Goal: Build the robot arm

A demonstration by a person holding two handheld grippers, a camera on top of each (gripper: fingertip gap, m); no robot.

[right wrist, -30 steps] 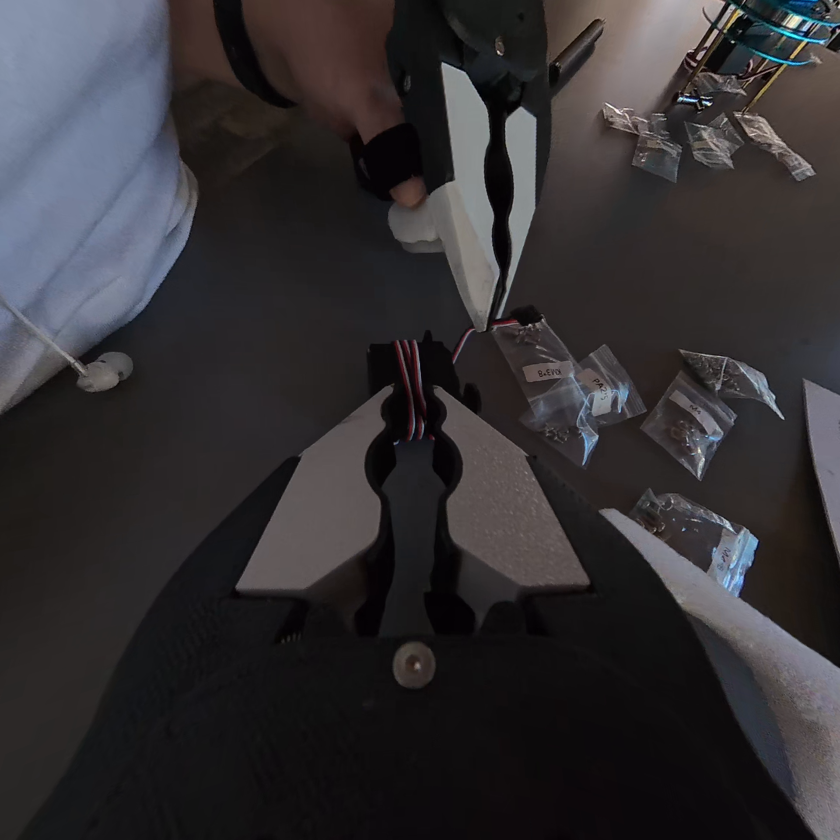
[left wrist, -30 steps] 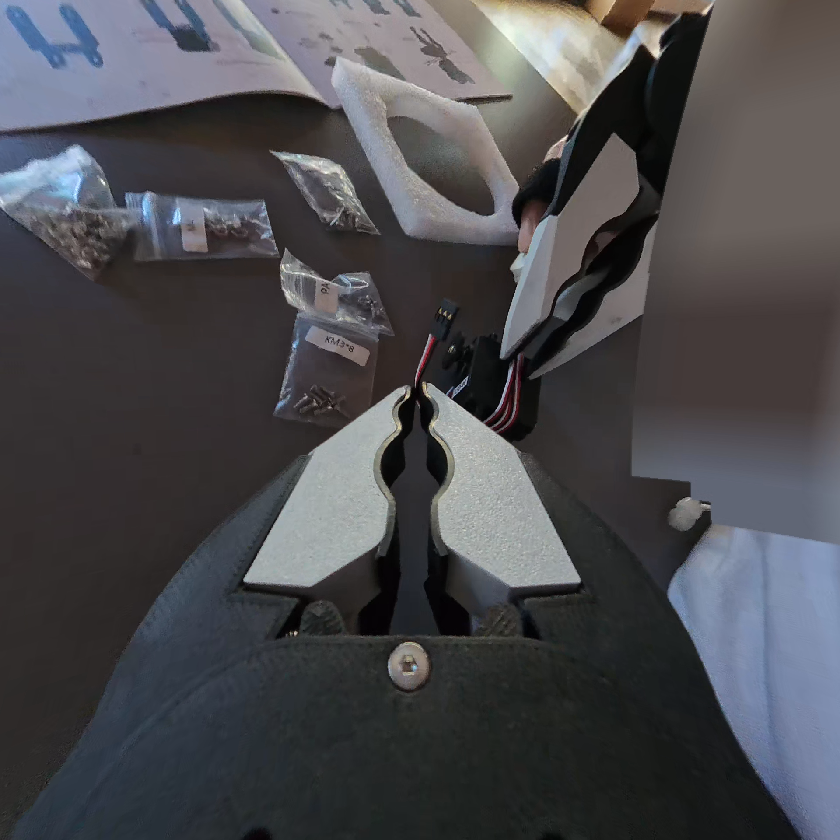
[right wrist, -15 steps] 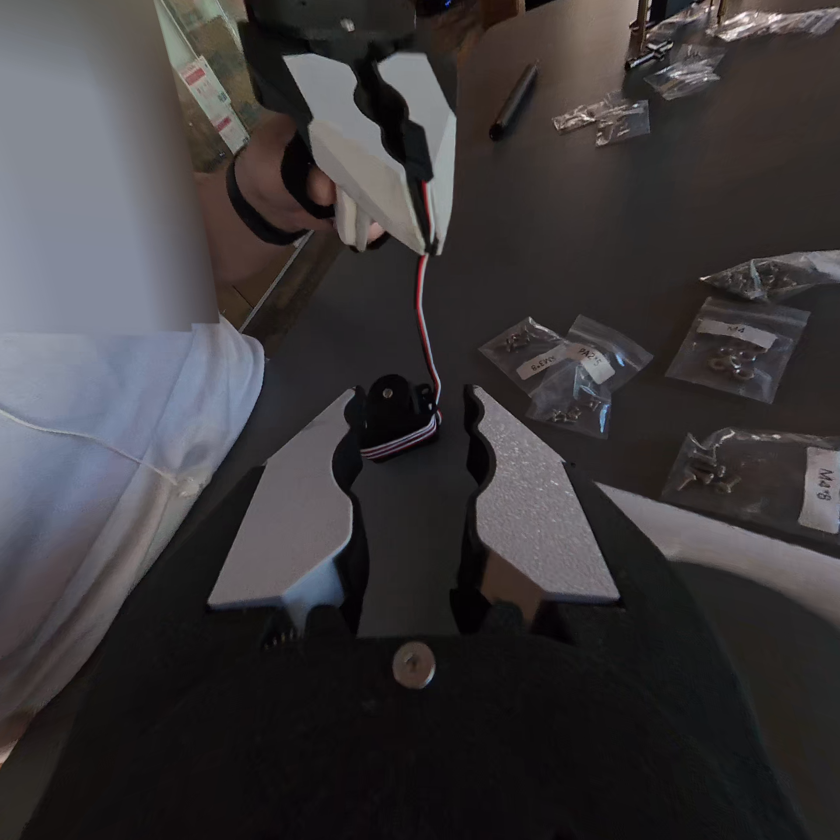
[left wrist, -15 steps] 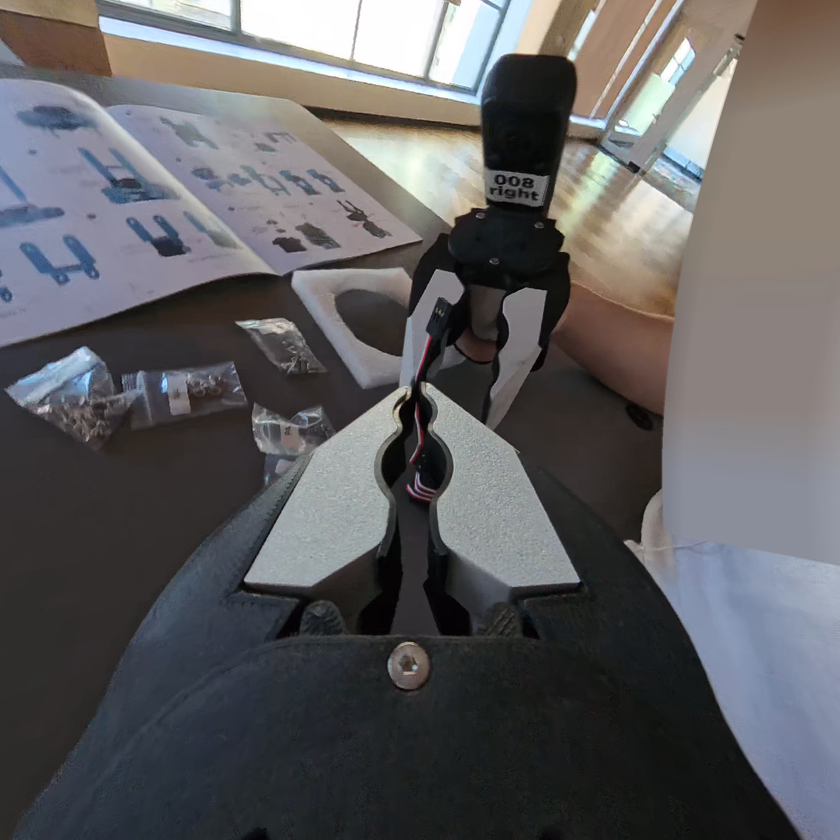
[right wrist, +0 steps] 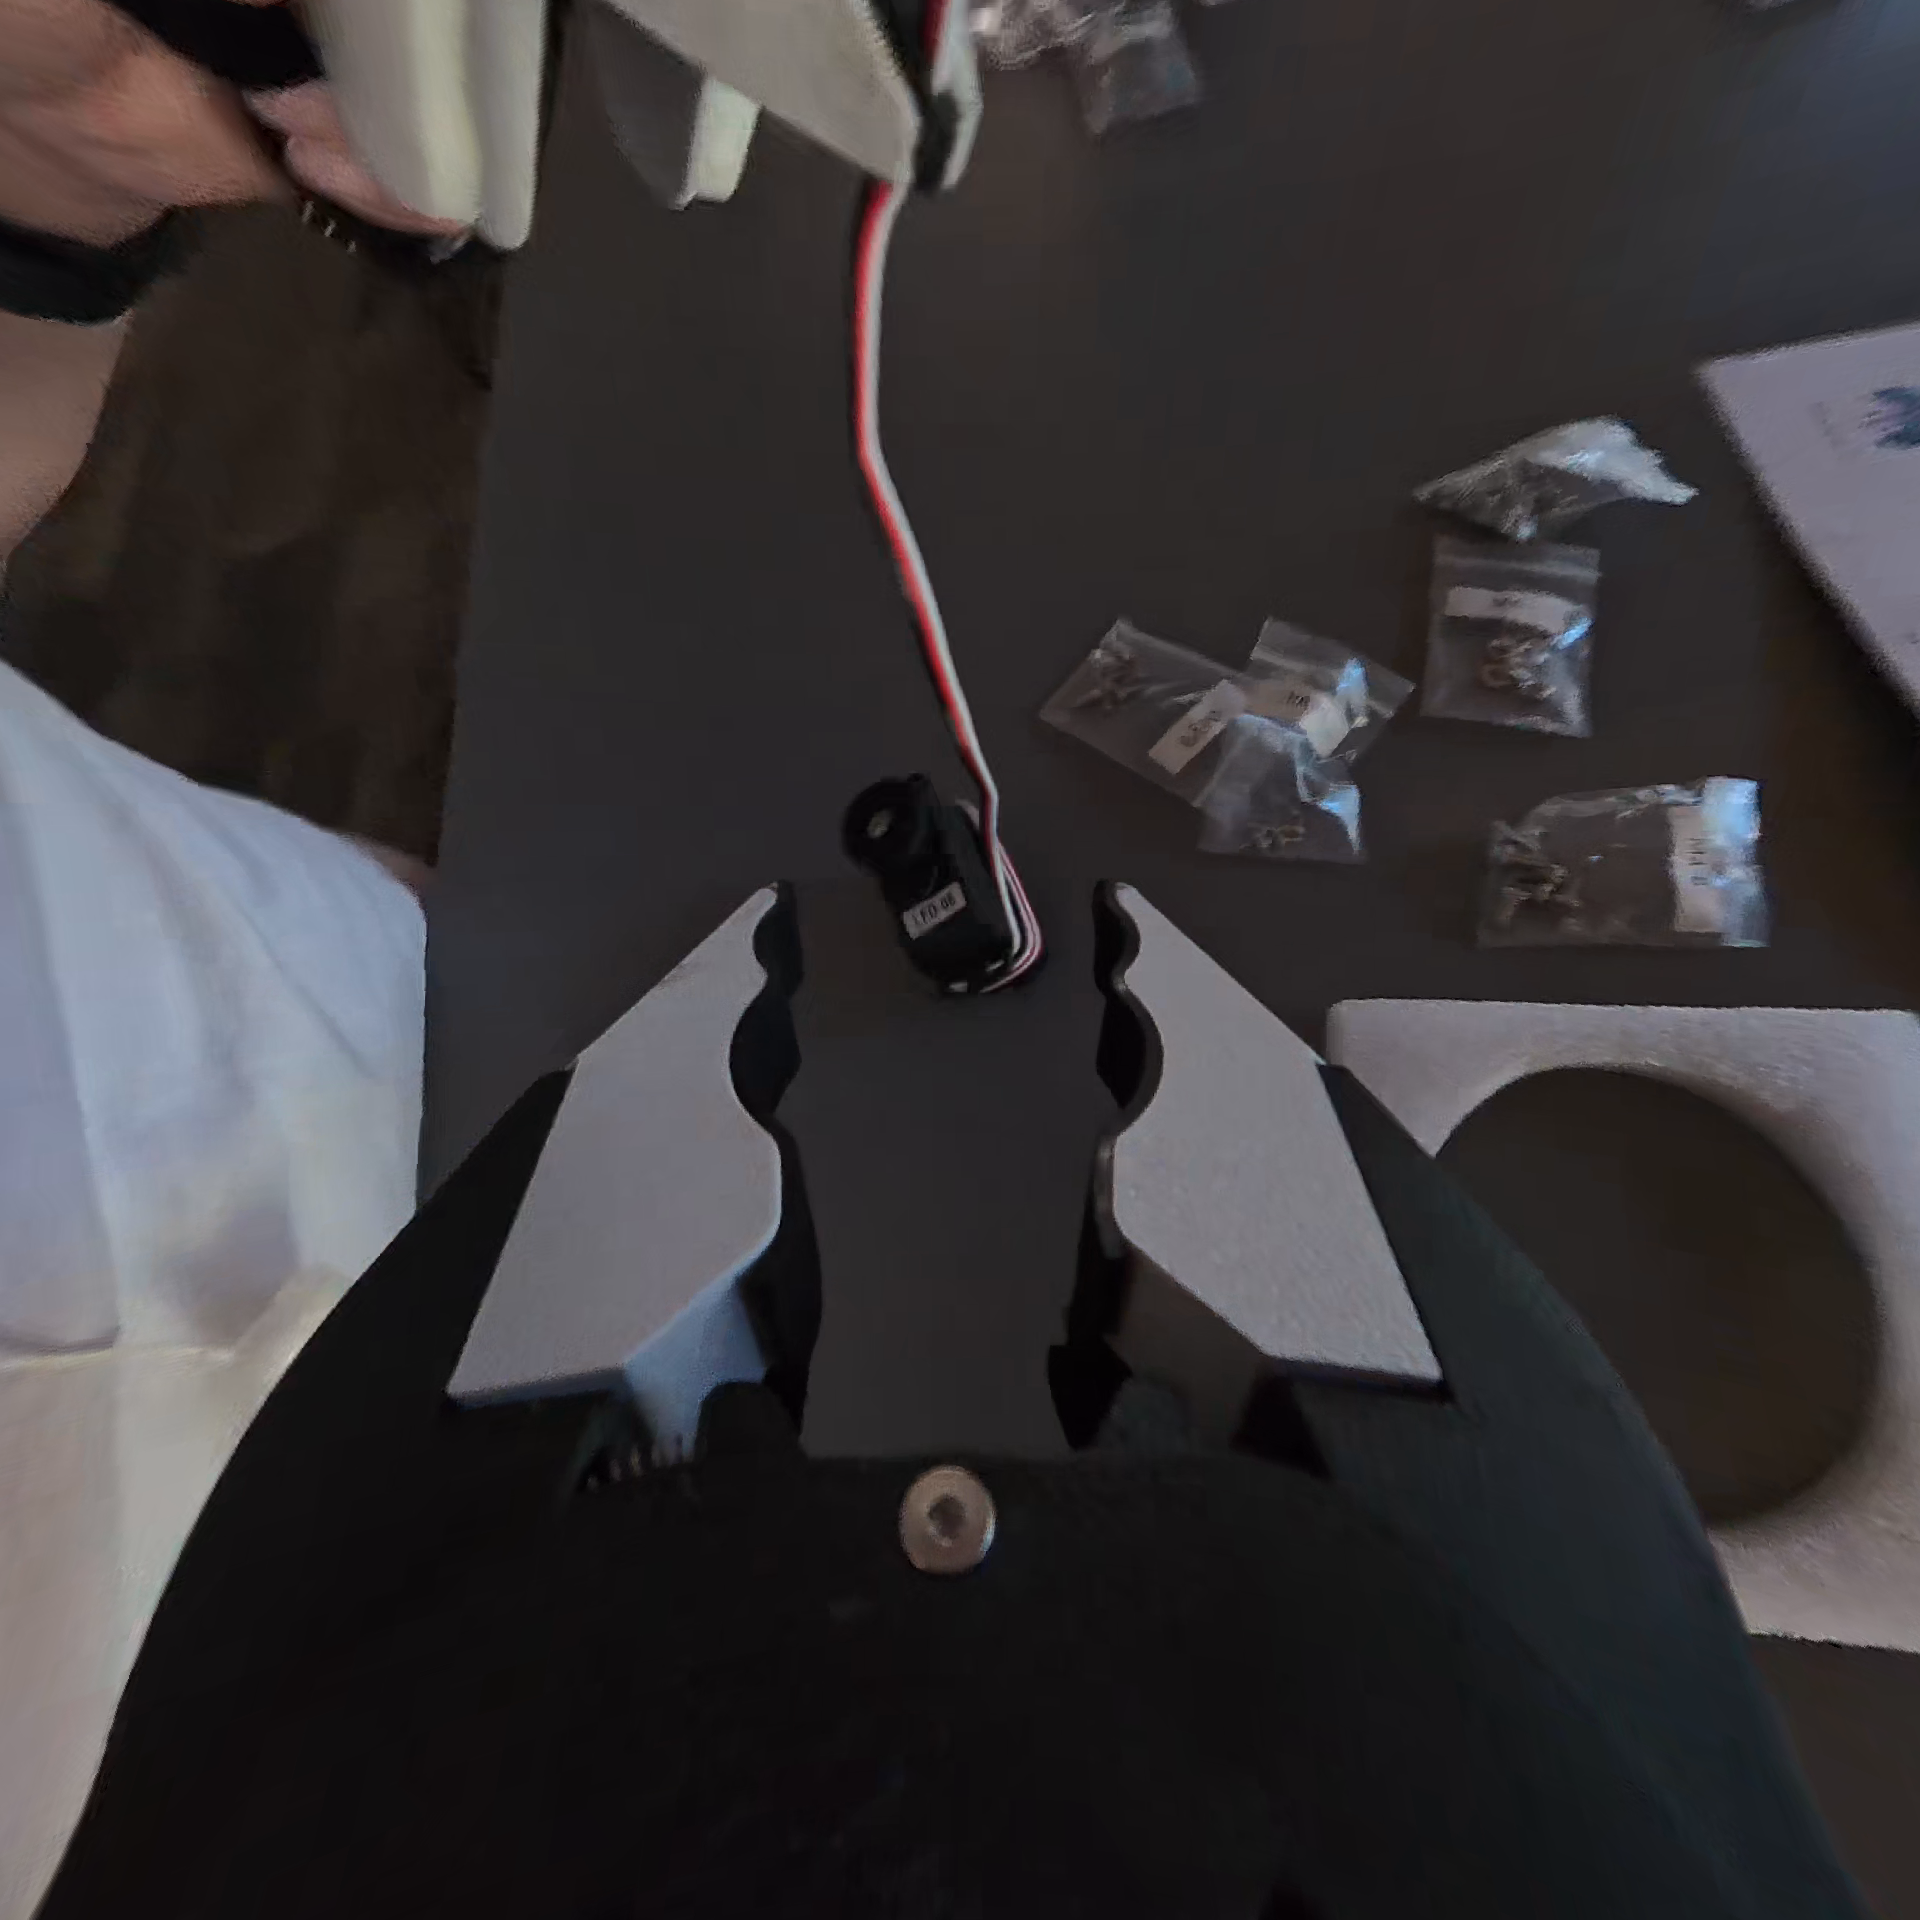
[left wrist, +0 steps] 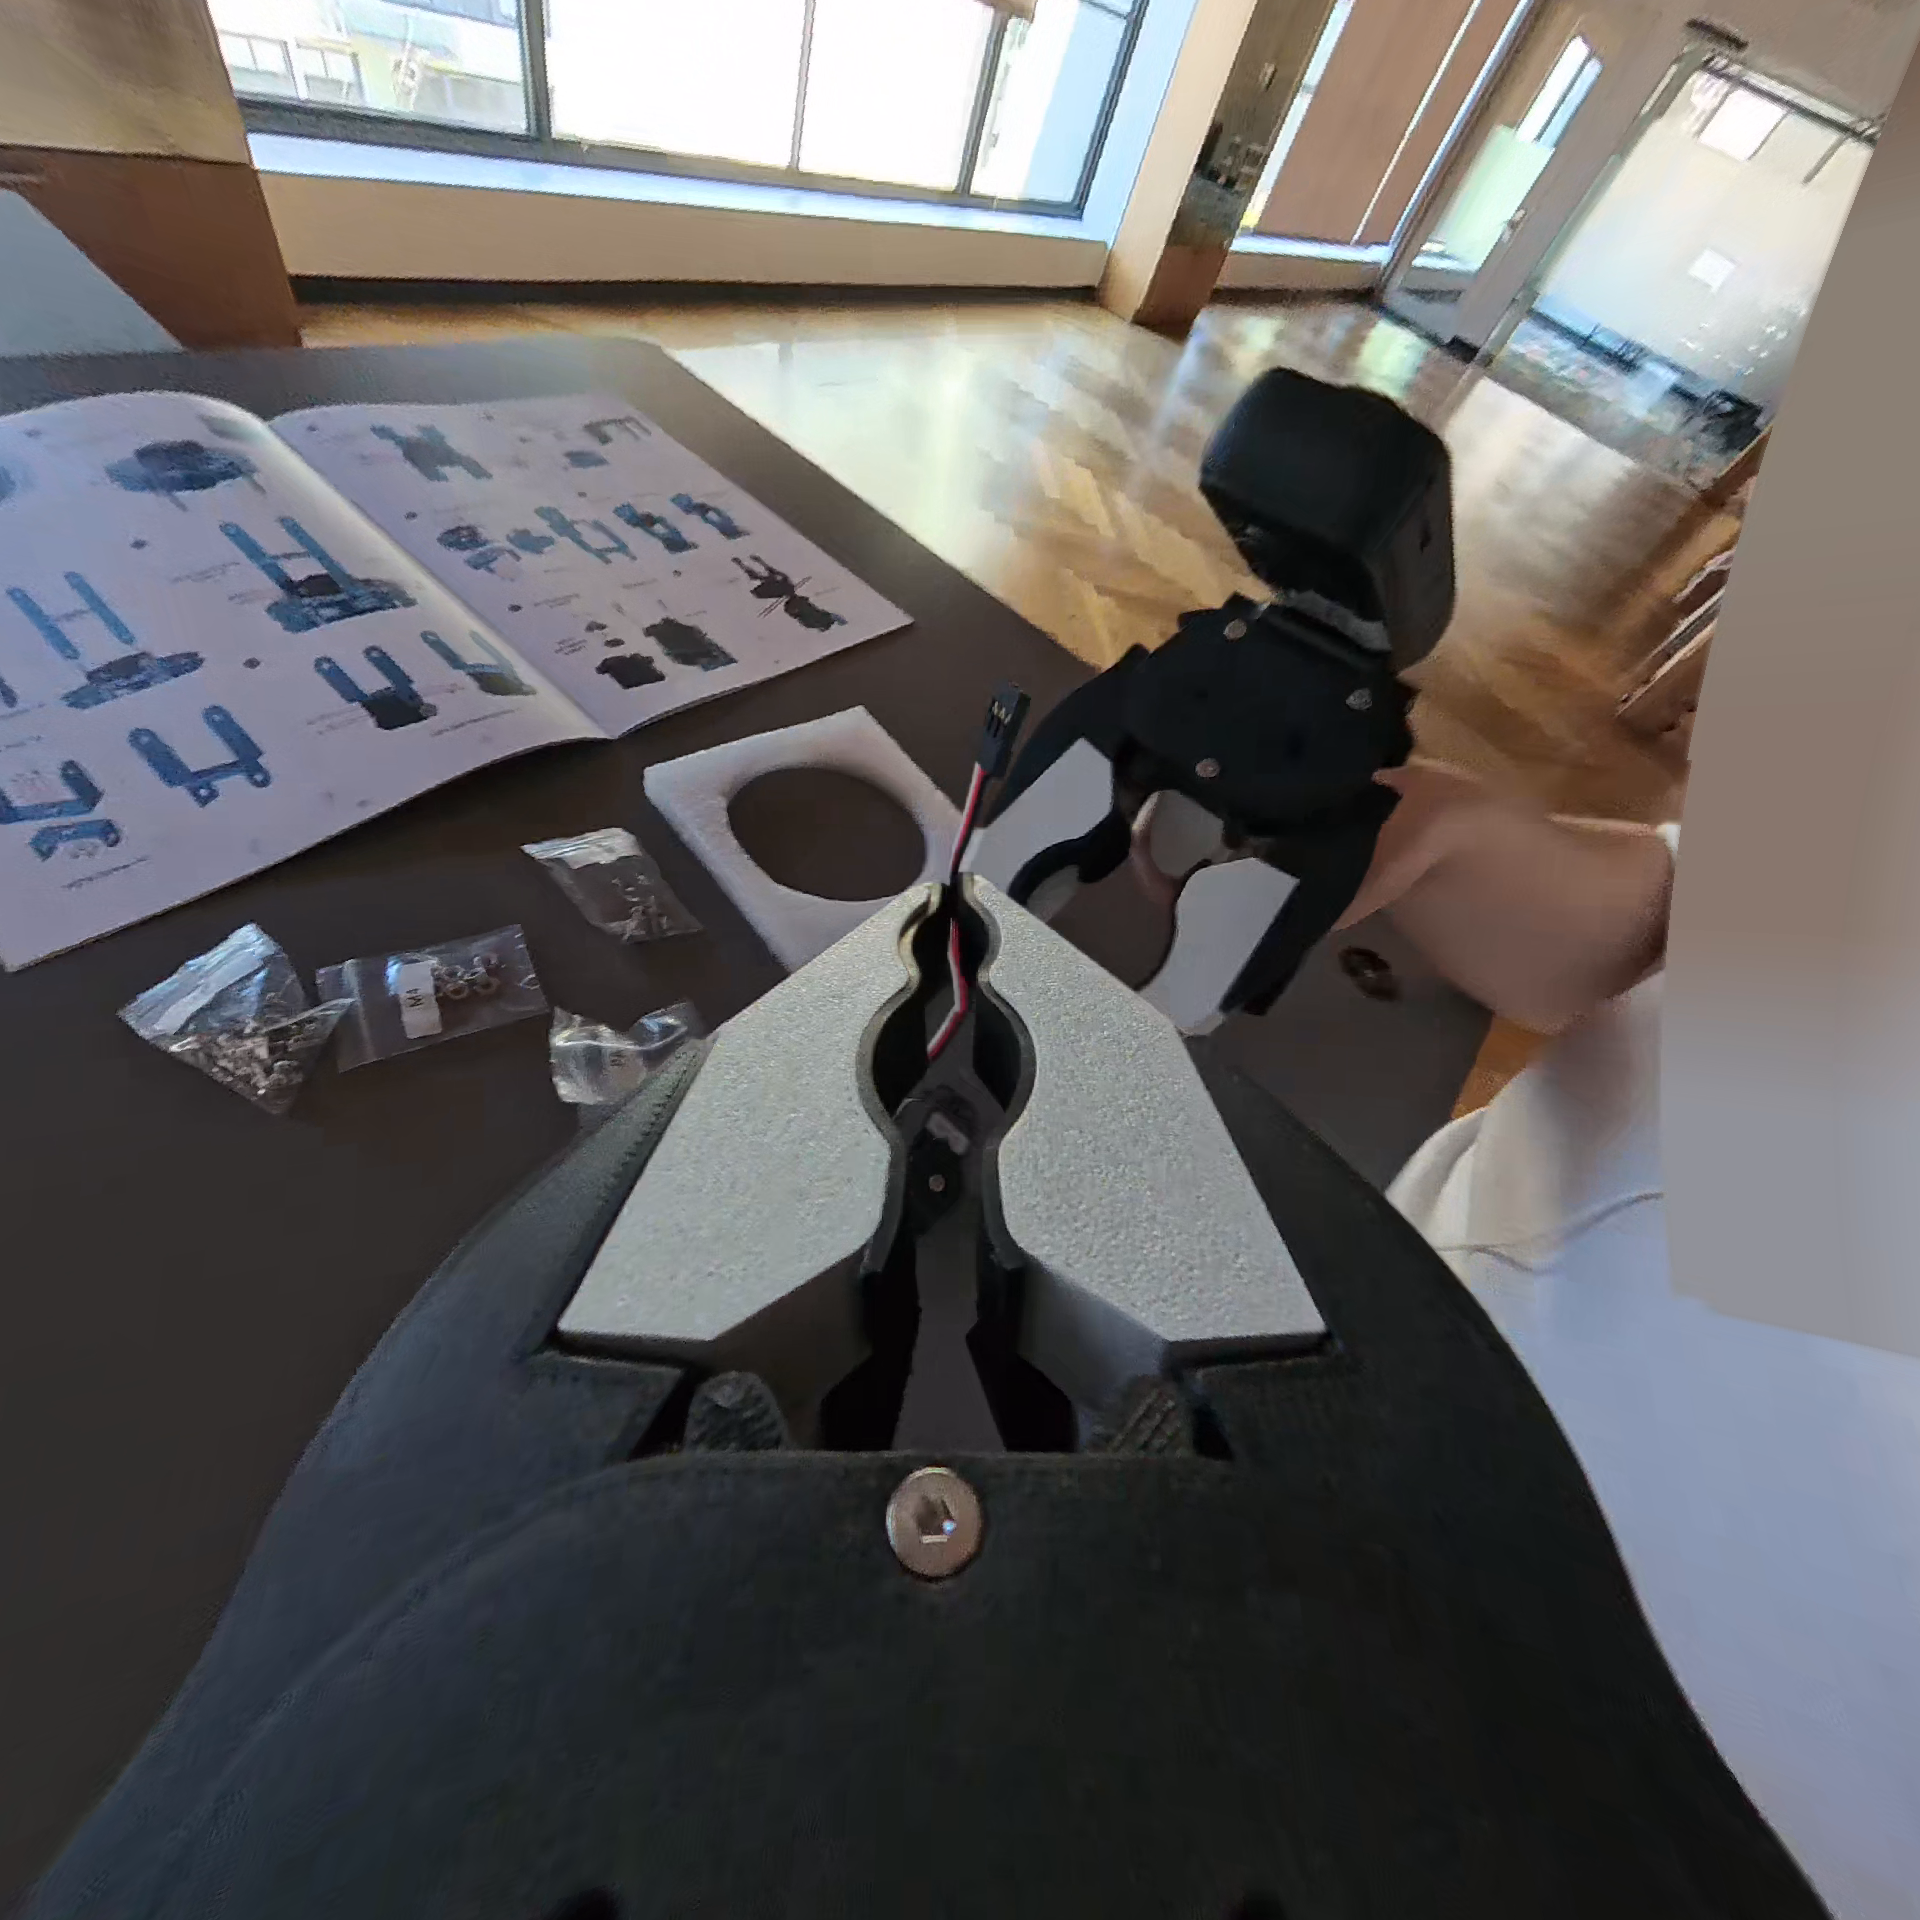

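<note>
My left gripper (left wrist: 951, 894) is shut on the red, white and black servo cable (left wrist: 966, 862), whose black plug (left wrist: 1004, 717) sticks up past the tips. The small black servo (right wrist: 935, 894) hangs from that cable (right wrist: 904, 520) above the dark table (right wrist: 1195, 364), just ahead of and between my right gripper's tips. It also shows below, through the gap between the left jaws (left wrist: 940, 1127). My right gripper (right wrist: 943, 896) is open and empty. The left gripper (right wrist: 914, 94) appears at the top of the right wrist view, and the right gripper (left wrist: 1143, 935) in the left wrist view.
Several small clear bags of screws (right wrist: 1226, 727) (left wrist: 416, 997) lie on the table. A white foam frame with a round hole (right wrist: 1662, 1278) (left wrist: 810, 821) lies beside them. An open instruction booklet (left wrist: 312, 623) lies farther back. A person's white shirt (right wrist: 156, 1039) is at the table edge. Tip to tip, the grippers are about 10 centimeters apart.
My right gripper let go of the servo and opened wide. My left gripper lifted the cable, so the servo rose off the table and now hangs from it.
</note>
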